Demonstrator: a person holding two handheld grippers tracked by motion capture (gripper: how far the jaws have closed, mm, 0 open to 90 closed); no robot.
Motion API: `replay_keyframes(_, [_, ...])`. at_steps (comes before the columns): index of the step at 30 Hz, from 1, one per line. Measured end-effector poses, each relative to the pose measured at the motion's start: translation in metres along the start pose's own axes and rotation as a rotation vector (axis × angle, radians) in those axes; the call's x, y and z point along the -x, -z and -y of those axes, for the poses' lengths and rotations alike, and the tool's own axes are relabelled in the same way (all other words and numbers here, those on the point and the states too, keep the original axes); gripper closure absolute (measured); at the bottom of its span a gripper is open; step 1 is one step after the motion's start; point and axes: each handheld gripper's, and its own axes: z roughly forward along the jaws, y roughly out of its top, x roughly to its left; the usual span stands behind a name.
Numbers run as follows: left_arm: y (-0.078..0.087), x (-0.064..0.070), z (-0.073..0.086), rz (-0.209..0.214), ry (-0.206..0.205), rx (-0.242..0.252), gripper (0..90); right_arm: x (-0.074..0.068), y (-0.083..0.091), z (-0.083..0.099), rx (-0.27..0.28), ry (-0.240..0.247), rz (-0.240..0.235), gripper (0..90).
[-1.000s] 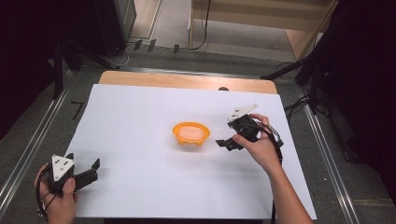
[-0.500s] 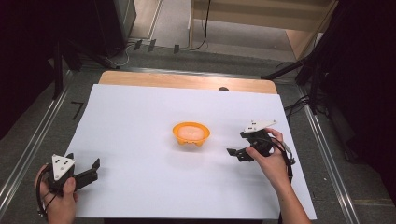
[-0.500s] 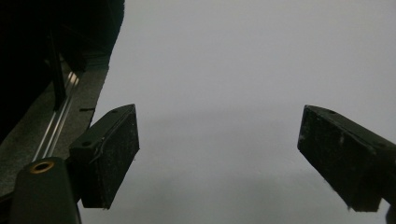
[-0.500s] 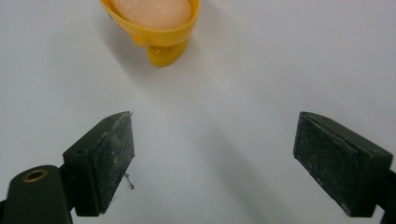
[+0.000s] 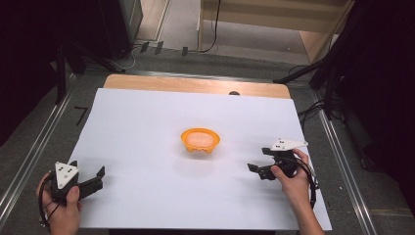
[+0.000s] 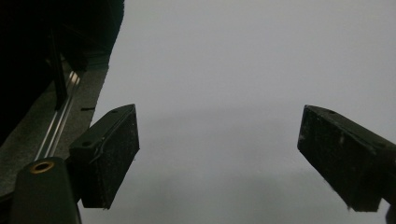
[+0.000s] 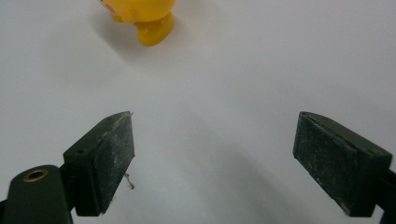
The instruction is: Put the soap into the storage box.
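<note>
Right gripper [image 5: 258, 168]: jaws wide, empty, low over the sheet [image 5: 147, 122], bowl [image 5: 200, 140] ahead and apart. Left gripper [image 5: 93, 178]: jaws wide, empty, idle. Bowl looks placed; nothing left in hand.

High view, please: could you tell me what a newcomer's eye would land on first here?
The small orange plastic bowl stands alone at the middle of the white sheet that covers the table. Next come the two hand-held black grippers: the left gripper low at the sheet's near left corner, the right gripper to the bowl's right, both open and empty.
</note>
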Motion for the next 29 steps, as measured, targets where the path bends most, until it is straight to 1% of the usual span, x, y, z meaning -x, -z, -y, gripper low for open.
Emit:
replay_keyframes(2, [0.0,0.0,0.0,0.0,0.0,0.0,13.3,0.002,0.002,0.007,0.011,-0.023,-0.004,13.0])
replay_keyframes(4, [0.0,0.0,0.0,0.001,0.0,0.0,13.4,0.003,0.006,0.014,0.025,-0.033,0.015,13.1])
replay_keyframes(7, [0.0,0.0,0.0,0.001,0.001,-0.005,13.4,0.006,0.013,0.026,0.053,-0.063,0.032,13.1])
replay_keyframes(8, [-0.001,0.0,0.0,0.001,0.002,-0.005,13.4,0.007,0.015,0.029,0.059,-0.068,0.03,13.1])
replay_keyframes(9, [-0.001,0.0,0.0,0.004,0.0,-0.013,13.3,0.008,0.021,0.036,0.072,-0.092,0.033,13.1])
replay_keyframes(10, [-0.002,0.0,-0.001,0.0,0.0,-0.016,13.3,0.008,0.021,0.036,0.072,-0.092,0.033,13.1])
replay_keyframes(12, [-0.003,0.001,-0.001,-0.004,-0.01,-0.034,13.3,0.01,0.028,0.042,0.086,-0.102,0.027,13.1])
replay_keyframes(14, [-0.004,0.002,-0.002,-0.005,-0.021,-0.049,13.1,0.01,0.034,0.05,0.092,-0.114,0.043,13.0])
replay_keyframes(17, [-0.005,0.002,-0.002,-0.007,-0.017,-0.051,12.0,0.013,0.042,0.063,0.11,-0.135,0.073,12.7])
replay_keyframes(19, [-0.005,0.001,-0.002,-0.006,-0.013,-0.054,11.9,0.016,0.048,0.073,0.124,-0.162,0.095,12.6])
replay_keyframes(20, [-0.005,0.001,-0.002,-0.005,-0.012,-0.052,11.9,0.017,0.051,0.077,0.134,-0.169,0.095,12.6])
replay_keyframes(23, [-0.005,0.001,-0.002,-0.006,-0.011,-0.055,11.9,0.018,0.059,0.087,0.152,-0.173,0.121,12.7])
replay_keyframes(24, [-0.005,0.001,-0.002,-0.006,-0.012,-0.058,11.9,0.018,0.061,0.088,0.15,-0.173,0.131,12.6])
replay_keyframes(25, [-0.006,0.002,-0.002,-0.007,-0.013,-0.058,11.9,0.017,0.063,0.089,0.146,-0.171,0.154,12.7])
replay_keyframes(26, [-0.006,0.002,-0.002,-0.007,-0.014,-0.059,12.0,0.016,0.064,0.091,0.149,-0.162,0.166,12.7])
replay_keyframes(28, [-0.006,0.002,-0.002,-0.006,-0.014,-0.06,12.0,0.015,0.065,0.094,0.142,-0.159,0.177,11.7])
replay_keyframes(29, [-0.006,0.001,-0.003,0.004,-0.012,-0.066,12.1,0.015,0.065,0.094,0.136,-0.159,0.188,12.1])
